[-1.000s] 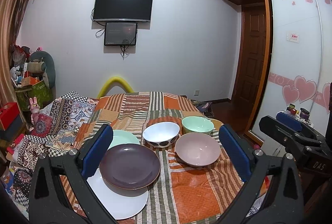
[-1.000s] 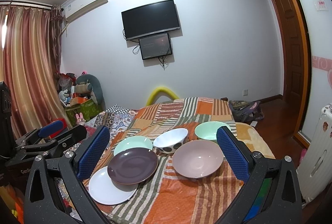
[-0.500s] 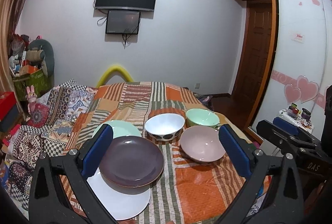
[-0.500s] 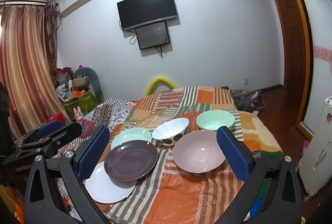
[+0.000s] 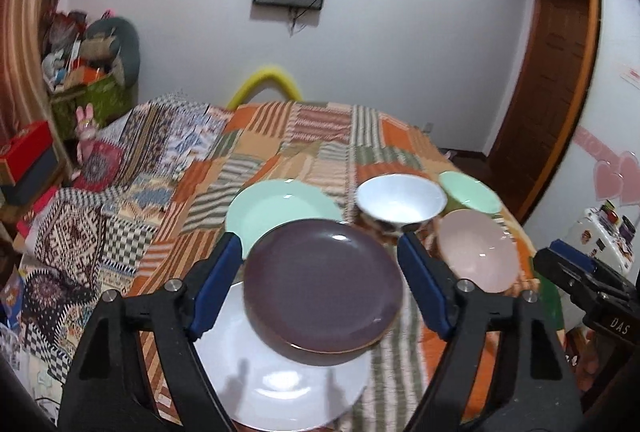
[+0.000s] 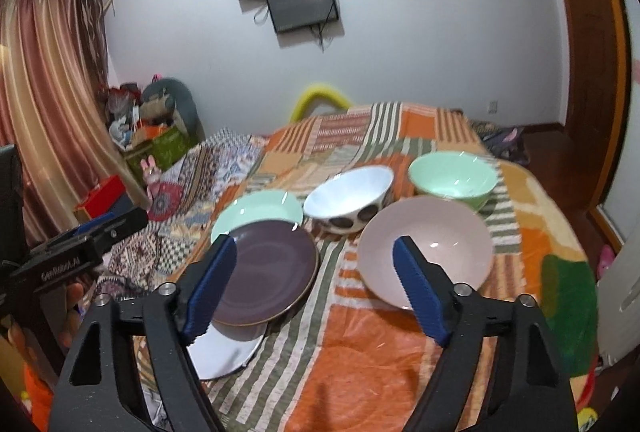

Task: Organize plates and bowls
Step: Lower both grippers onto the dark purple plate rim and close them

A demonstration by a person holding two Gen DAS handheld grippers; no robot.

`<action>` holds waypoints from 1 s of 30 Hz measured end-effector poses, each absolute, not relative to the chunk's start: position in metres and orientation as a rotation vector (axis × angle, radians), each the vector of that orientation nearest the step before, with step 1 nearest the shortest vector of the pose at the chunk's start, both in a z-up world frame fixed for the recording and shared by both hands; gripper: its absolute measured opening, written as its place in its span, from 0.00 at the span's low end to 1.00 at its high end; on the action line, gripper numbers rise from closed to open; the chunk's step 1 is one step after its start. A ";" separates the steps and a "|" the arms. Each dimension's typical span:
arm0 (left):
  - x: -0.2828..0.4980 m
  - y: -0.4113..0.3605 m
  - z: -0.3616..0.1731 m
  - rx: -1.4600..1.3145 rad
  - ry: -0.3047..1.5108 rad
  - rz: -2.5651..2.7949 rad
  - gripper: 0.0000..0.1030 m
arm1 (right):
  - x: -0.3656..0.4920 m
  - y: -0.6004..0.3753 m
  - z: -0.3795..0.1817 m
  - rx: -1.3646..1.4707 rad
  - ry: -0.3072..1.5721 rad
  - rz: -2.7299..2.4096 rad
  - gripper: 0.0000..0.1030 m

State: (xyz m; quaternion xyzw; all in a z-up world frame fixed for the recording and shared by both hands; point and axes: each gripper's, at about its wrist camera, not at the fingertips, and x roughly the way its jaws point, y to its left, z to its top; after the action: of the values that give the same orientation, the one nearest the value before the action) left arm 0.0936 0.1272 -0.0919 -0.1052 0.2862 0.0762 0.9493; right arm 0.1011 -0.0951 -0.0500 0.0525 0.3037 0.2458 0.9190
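Observation:
On the striped orange cloth [image 5: 400,352], a purple plate [image 5: 324,288] rests partly on a white plate [image 5: 280,384], with a mint plate [image 5: 280,210] behind. To the right stand a white bowl [image 5: 400,198], a green bowl [image 5: 470,190] and a pink bowl [image 5: 476,250]. My left gripper [image 5: 318,246] hovers over the purple plate, jaws closing, pads touching nothing. My right gripper [image 6: 314,244] hangs between the purple plate [image 6: 268,268] and the pink bowl [image 6: 428,244], jaws closing on nothing. The spotted white bowl [image 6: 348,200] and green bowl [image 6: 452,178] lie beyond.
A patterned blanket [image 5: 120,200] covers the left side. Boxes and toys [image 5: 80,72] pile up by the curtain. A wooden door [image 5: 548,92] stands at the right, and a yellow hoop [image 5: 272,80] rises behind the bed. Each gripper shows at the other view's edge.
Both grippers came forward and down toward the dishes, which now look larger. Both pairs of blue fingers stand closer together than before. The dishes have not moved.

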 end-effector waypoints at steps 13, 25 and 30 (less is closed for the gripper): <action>0.145 0.185 -0.160 -0.225 0.767 0.195 0.57 | 0.142 -0.057 -0.100 0.096 0.817 0.542 0.52; 0.179 0.210 -0.211 -0.264 0.883 0.159 0.43 | 0.162 -0.036 -0.135 0.072 0.933 0.535 0.42; 0.187 0.215 -0.223 -0.282 0.909 0.148 0.36 | 0.170 -0.030 -0.143 0.060 0.968 0.537 0.31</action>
State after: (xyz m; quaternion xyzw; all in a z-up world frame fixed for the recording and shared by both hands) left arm 0.1872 0.2148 -0.2231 -0.1356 0.4373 0.0712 0.8862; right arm 0.1702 -0.0295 -0.1428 0.0287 0.4595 0.2551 0.8503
